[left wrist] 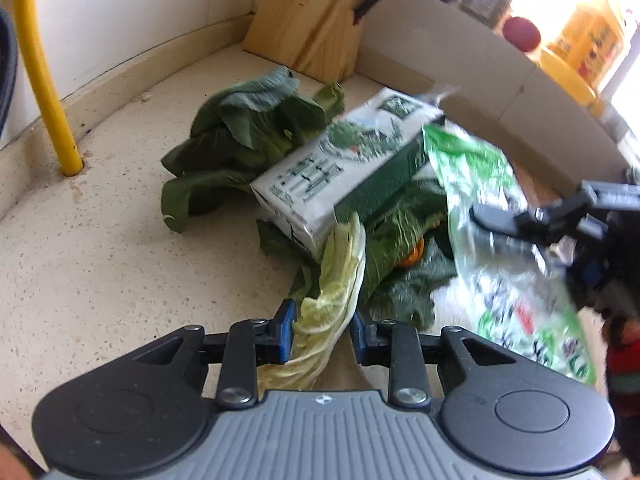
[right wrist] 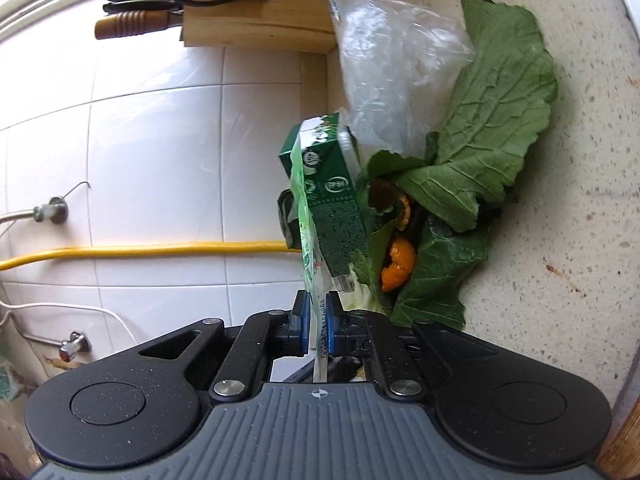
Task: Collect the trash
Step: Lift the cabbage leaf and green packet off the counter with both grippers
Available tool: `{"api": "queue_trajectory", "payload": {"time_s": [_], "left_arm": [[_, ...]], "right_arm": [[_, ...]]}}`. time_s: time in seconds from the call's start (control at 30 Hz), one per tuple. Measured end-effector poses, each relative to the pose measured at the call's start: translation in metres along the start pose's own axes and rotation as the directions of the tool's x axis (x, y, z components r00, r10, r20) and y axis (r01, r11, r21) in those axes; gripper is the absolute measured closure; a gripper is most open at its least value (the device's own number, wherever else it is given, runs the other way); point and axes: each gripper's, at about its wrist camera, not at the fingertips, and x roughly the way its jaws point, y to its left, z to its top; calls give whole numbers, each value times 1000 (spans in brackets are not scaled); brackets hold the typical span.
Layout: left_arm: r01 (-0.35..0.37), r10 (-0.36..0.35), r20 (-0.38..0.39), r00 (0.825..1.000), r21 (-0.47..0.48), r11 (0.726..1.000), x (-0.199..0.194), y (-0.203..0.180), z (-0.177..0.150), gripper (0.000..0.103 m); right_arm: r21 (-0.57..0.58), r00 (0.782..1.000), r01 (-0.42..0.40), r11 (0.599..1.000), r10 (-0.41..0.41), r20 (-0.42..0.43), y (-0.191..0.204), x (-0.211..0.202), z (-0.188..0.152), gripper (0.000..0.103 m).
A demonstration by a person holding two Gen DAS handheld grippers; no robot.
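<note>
The right gripper [right wrist: 318, 322] is clamped narrow on the edge of a thin green-and-white printed plastic wrapper [right wrist: 308, 240], likely pinched at the rim because a limp film offers no other purchase. The left gripper [left wrist: 322, 330] has its jaws part-way apart around a pale yellow-green cabbage stalk [left wrist: 340, 276]; whether the blue pads [left wrist: 286, 330] actually press it I cannot tell. Just beyond both lies the green-and-white rectangular drink carton [left wrist: 340, 168], tipped on its side atop the trash heap. Dark green vegetable leaves [left wrist: 244, 128] spread under and behind the carton, orange peel [right wrist: 398, 264] is tucked beside it, and a crumpled clear plastic bag [right wrist: 392, 64] sits behind. Farther behind the carton stands a pale wooden knife block [left wrist: 308, 20], all on the speckled beige countertop [left wrist: 100, 248].
</note>
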Motion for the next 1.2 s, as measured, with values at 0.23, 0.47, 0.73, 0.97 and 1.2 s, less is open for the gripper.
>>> {"api": "queue_trajectory", "payload": {"time_s": [0.23, 0.47, 0.73, 0.97, 1.2], "left_arm": [[19, -19, 31, 999, -22, 1000, 4, -1, 4, 89], [94, -91, 49, 995, -76, 993, -3, 2, 2, 94], [238, -221, 112, 969, -173, 956, -28, 15, 3, 96], [273, -235, 182, 955, -219, 937, -53, 23, 5, 96], [274, -216, 247, 945, -228, 934, -82, 20, -1, 96]], "right_arm": [[-18, 1000, 4, 1000, -3, 17, 5, -5, 0, 91], [-32, 999, -11, 999, 12, 46, 10, -29, 2, 90], [-40, 998, -30, 999, 32, 51, 14, -34, -3, 90], [-45, 997, -56, 997, 59, 53, 22, -40, -9, 90], [-83, 995, -91, 992, 94, 35, 40, -44, -16, 88]]}}
